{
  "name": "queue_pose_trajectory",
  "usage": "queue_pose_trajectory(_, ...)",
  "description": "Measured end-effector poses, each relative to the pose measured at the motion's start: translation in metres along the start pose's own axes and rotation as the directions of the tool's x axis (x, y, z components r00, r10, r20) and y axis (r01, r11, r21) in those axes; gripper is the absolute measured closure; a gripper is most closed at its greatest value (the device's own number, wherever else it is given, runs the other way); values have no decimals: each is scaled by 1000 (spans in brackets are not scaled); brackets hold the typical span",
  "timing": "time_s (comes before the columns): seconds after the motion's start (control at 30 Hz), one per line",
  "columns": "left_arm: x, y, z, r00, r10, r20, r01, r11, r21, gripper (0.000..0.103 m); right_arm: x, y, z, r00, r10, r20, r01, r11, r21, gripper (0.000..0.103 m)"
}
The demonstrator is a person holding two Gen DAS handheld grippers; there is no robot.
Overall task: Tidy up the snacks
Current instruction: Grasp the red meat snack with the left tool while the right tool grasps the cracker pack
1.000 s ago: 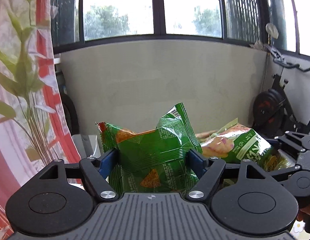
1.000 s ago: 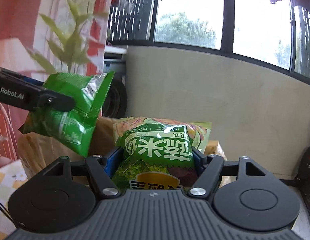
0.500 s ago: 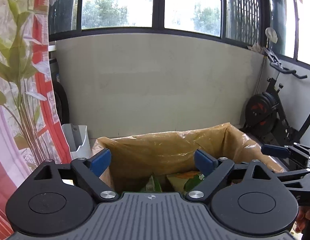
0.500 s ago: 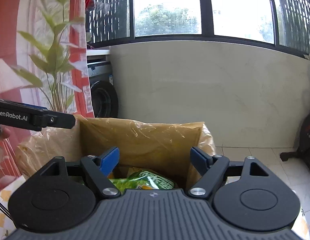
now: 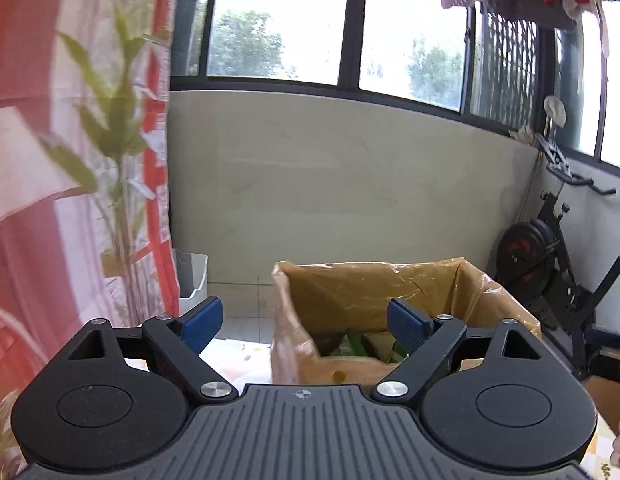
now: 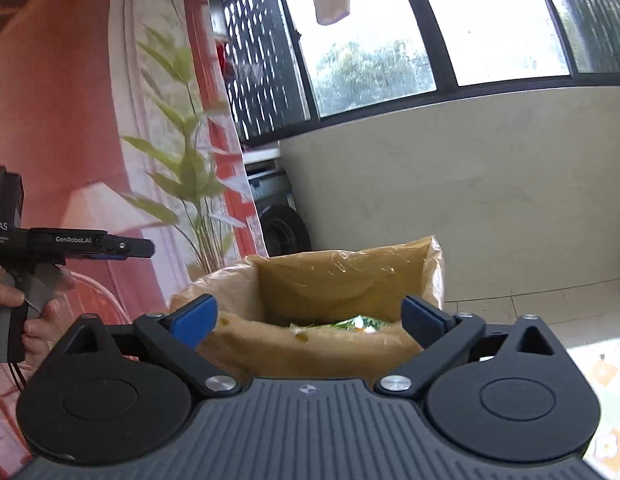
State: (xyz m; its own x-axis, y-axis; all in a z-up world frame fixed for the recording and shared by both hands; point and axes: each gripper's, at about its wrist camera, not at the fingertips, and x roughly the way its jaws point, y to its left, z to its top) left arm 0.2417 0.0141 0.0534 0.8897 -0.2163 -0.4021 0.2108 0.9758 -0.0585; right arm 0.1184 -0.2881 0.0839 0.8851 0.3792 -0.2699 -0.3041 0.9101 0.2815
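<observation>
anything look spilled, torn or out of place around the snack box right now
Nothing stands out. The green snack packets lie inside the cardboard box lined with yellowish plastic film, none over its rim. The liner is crinkled but shows no tear. The left gripper and right gripper are both open and empty.

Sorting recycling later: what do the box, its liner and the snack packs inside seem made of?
Box: probably cardboard, matte brown. Liner: thin clear plastic film, crinkled with glossy highlights, folded over the rim. Snack packs: likely printed plastic film, shiny green; mostly hidden.
</observation>
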Motion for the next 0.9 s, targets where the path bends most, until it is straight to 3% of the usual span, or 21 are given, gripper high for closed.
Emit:
queue_pose_trajectory(0.13, -22, 11, -26, 998, 58, -9, -58, 998, -16, 13, -13, 7, -25, 999, -12, -45, 11, 1000, -5, 0)
queue_pose_trajectory(0.4, -31, 32, -103, 979, 122, -161, -134, 988, -70, 17, -23, 7, -104, 977, -45, -209, 53, 998, 30, 4)
queue_pose_trajectory(0.5, -30, 35, -131, 970, 114, -215, -139, 985, -105, 17, -21, 12, -134, 949, -90, -301, 79, 996, -49, 18)
queue_pose_trajectory(0.57, -27, 35, -147, 962, 109, -252, -144, 981, -127, 17, -20, 17, -151, 925, -115, -362, 81, 991, -108, 33)
queue_pose_trajectory(0.63, -24, 33, -162, 952, 100, -291, -144, 980, -136, 19, -19, 19, -164, 900, -115, -421, 71, 990, -120, 38)
queue_pose_trajectory(0.73, -22, 28, -178, 940, 80, -332, -128, 984, -126, 22, -20, 20, -178, 872, -113, -477, 67, 991, -112, 38)
queue_pose_trajectory(0.9, -21, 17, -185, 940, 48, -337, -82, 993, -90, 22, -23, 24, -189, 832, -151, -533, 86, 986, -144, 38)
